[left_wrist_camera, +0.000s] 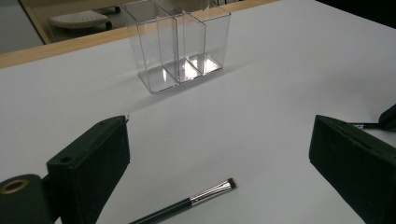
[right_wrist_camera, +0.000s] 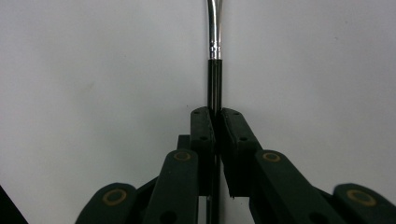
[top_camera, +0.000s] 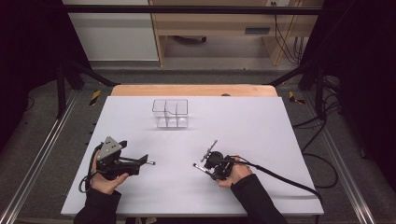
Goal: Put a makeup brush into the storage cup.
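A clear plastic organiser (top_camera: 170, 113) (left_wrist_camera: 180, 44) with three compartments stands empty at the back middle of the white table (top_camera: 261, 126). My left gripper (top_camera: 137, 156) (left_wrist_camera: 219, 140) rests low at the front left with its jaws wide open. A black-handled makeup brush (left_wrist_camera: 187, 203) (top_camera: 150, 163) with a silver ferrule lies flat on the table between them, untouched. My right gripper (top_camera: 205, 167) (right_wrist_camera: 217, 114) is at the front middle, shut on the black handle of a second brush (right_wrist_camera: 214, 70) (top_camera: 197, 165). That brush's silver ferrule runs out ahead of the pads.
The table's wooden edge (top_camera: 194, 90) shows behind the white surface. Beyond it stand a wooden desk (top_camera: 215, 28) and a white cabinet (top_camera: 112, 32). Cables (top_camera: 322, 154) hang off the right side, and metal rails (top_camera: 42, 149) run along the left.
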The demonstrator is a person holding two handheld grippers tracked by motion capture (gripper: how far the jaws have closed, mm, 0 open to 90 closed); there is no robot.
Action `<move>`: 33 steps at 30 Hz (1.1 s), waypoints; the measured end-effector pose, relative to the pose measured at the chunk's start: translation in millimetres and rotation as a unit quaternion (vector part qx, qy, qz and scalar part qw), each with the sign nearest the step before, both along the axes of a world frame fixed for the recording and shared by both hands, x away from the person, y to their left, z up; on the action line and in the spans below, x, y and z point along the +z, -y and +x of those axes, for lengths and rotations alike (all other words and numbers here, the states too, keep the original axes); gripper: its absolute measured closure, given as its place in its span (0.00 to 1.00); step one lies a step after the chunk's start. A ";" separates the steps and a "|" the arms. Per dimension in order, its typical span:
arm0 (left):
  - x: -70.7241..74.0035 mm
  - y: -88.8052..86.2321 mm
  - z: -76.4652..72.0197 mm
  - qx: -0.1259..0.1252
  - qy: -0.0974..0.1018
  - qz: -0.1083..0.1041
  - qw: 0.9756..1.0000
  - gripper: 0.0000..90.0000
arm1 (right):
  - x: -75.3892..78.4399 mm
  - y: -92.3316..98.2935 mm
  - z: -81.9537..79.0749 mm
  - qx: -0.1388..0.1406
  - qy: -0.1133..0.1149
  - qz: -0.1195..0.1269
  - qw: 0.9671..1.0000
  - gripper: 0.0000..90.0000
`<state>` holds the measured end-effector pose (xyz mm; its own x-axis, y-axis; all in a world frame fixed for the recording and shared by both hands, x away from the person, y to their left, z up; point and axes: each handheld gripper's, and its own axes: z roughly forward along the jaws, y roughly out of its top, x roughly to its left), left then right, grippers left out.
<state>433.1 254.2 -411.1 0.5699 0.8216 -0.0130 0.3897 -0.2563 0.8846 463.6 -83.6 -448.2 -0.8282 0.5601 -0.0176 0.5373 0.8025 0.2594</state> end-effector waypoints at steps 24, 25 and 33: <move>-1.6 5.2 -0.4 -0.003 -0.004 -0.004 1.000 0.05 | 32.7 17.0 -2.9 -0.022 0.097 0.140 0.985 0.94; -1.8 5.9 -0.4 -0.003 -0.004 -0.004 1.000 0.05 | 33.5 17.8 -3.0 -0.025 0.105 0.152 0.983 0.94; -4.5 11.1 -0.6 -0.006 -0.008 -0.008 1.000 0.05 | 38.5 28.7 -7.1 -0.043 0.150 0.222 0.962 0.94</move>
<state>432.5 243.1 -415.6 0.5788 0.8147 -0.0342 0.4001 -0.2472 0.8825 456.5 -112.3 -409.7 -0.7731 0.6343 0.0082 0.4444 0.5323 0.7205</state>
